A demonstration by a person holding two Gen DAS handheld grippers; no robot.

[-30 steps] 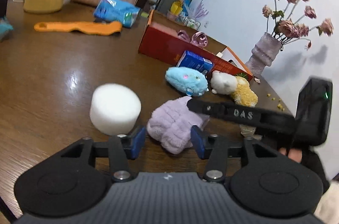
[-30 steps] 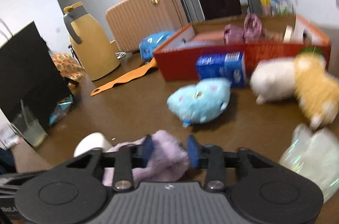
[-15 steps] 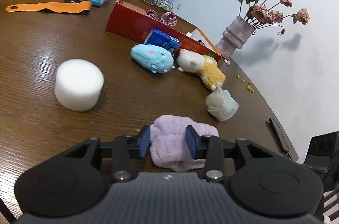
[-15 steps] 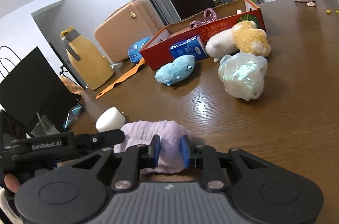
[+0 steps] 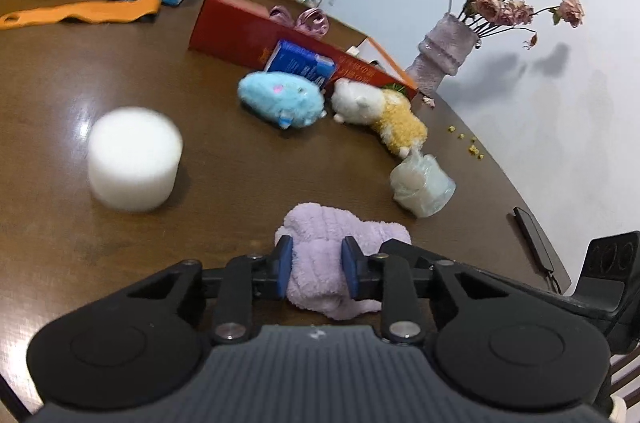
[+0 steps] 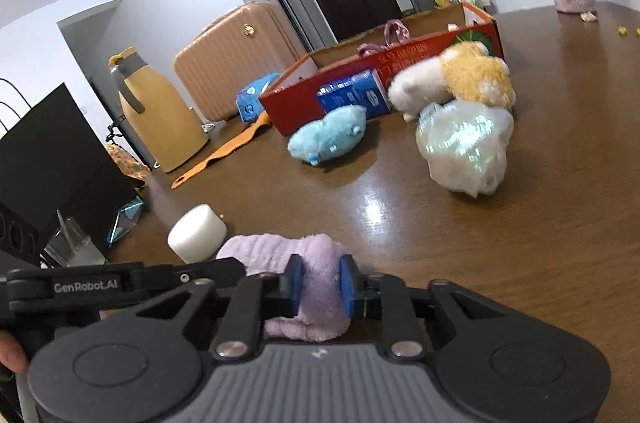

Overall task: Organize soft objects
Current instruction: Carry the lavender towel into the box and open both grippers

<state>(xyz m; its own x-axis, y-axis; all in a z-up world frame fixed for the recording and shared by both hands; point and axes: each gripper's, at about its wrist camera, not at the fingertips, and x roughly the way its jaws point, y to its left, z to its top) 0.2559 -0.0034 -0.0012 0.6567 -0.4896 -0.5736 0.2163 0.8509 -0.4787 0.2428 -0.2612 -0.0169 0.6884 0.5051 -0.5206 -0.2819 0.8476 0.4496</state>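
Lilac towel bunched (long axis seemingly across the tongs), left tongs and right tongs closing, pinching it

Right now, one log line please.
left gripper: closing on purple cloth | right gripper: closing on same cloth | cloth: on table

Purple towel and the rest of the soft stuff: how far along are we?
Done: nothing soft visibly tidied yet. In hand: the purple towel, pinched by the left gripper and right gripper, whose jaws have just been closing. Left on the table: white foam cylinder, blue plush, white-and-yellow plush, iridescent bundle.
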